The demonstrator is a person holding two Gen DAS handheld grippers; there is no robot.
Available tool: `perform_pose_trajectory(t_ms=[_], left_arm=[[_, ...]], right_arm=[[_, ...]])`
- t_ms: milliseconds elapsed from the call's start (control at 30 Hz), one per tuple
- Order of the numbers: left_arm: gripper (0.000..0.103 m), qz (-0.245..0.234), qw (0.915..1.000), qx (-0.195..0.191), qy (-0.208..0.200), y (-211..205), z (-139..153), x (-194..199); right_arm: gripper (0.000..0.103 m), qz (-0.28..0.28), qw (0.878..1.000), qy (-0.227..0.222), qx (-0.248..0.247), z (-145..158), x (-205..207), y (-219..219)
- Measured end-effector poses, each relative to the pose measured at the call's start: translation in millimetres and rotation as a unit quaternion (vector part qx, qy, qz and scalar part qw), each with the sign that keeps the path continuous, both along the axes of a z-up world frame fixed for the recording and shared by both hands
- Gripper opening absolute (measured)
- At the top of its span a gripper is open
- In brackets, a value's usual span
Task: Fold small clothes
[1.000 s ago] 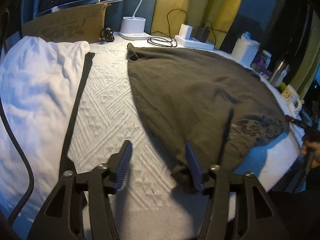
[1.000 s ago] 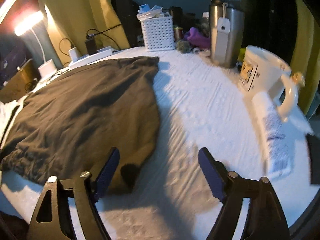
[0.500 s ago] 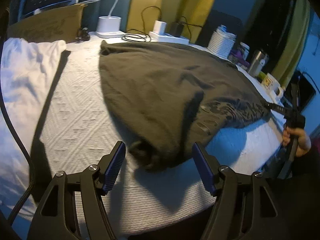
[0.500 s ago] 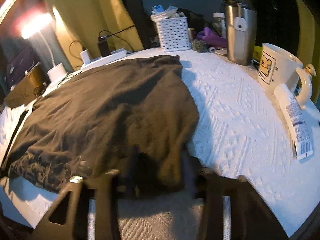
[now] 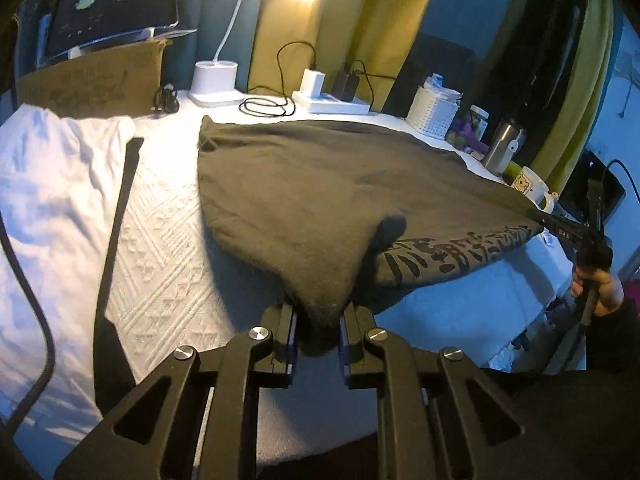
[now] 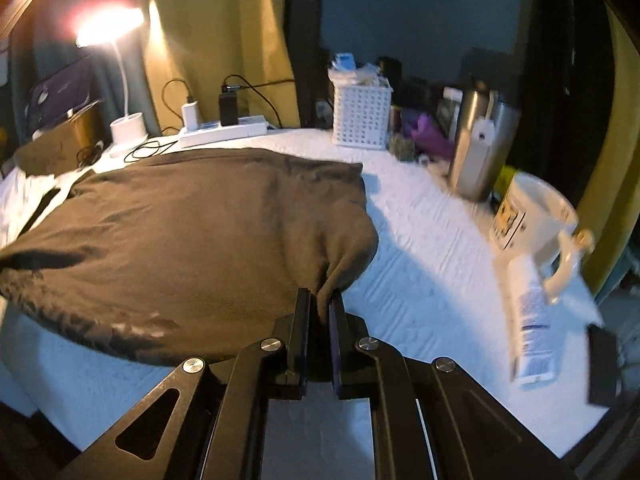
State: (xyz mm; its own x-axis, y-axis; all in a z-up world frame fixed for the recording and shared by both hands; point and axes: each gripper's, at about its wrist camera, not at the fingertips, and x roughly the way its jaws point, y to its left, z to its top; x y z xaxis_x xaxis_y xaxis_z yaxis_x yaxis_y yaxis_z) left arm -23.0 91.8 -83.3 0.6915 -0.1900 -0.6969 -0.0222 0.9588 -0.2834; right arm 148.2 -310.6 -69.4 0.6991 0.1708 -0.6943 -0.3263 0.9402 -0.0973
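Fig. | my left gripper (image 5: 318, 332) clamps one near corner of the dark garment (image 5: 320, 184) | my right gripper (image 6: 320, 320) clamps the other | garment spreads away from both across the bench (image 6: 432, 264), hem between grippers

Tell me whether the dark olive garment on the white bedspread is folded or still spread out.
Mostly spread: the dark olive garment lies open, with the left gripper and right gripper each pinching a near corner.
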Motion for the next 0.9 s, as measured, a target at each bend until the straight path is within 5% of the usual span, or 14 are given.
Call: perform_pose_trajectory(t_ms=[167,267,633,767,900], left_arm=[[0.015,0.025,0.9976,-0.017,0.063,10.7,-32.5,-3.6],[0.019,0.028,0.9965,-0.023,0.076,12.8,-40.0,-9.6],[0.023,0.046,0.9969,-0.009,0.064,24.2,-19.3,-15.0],[0.045,0.059,0.9971,-0.013,0.047,28.7,-10.0,-12.6],[0.049,0.077,0.9957,-0.039,0.031,38.2,-3.0,-7.5]], right_arm=[[0.002,-0.026,0.999,0.015,-0.04,-20.6,-10.7,-7.0],[0.002,-0.042,0.998,0.052,-0.009,-41.8,-12.3,-24.9],[0.003,-0.085,0.994,0.054,-0.031,-45.4,-14.4,-41.9],[0.008,-0.104,0.993,0.054,-0.028,-41.7,-12.7,-49.5],[0.008,-0.097,0.994,0.046,-0.025,-31.5,-10.3,-41.4]])
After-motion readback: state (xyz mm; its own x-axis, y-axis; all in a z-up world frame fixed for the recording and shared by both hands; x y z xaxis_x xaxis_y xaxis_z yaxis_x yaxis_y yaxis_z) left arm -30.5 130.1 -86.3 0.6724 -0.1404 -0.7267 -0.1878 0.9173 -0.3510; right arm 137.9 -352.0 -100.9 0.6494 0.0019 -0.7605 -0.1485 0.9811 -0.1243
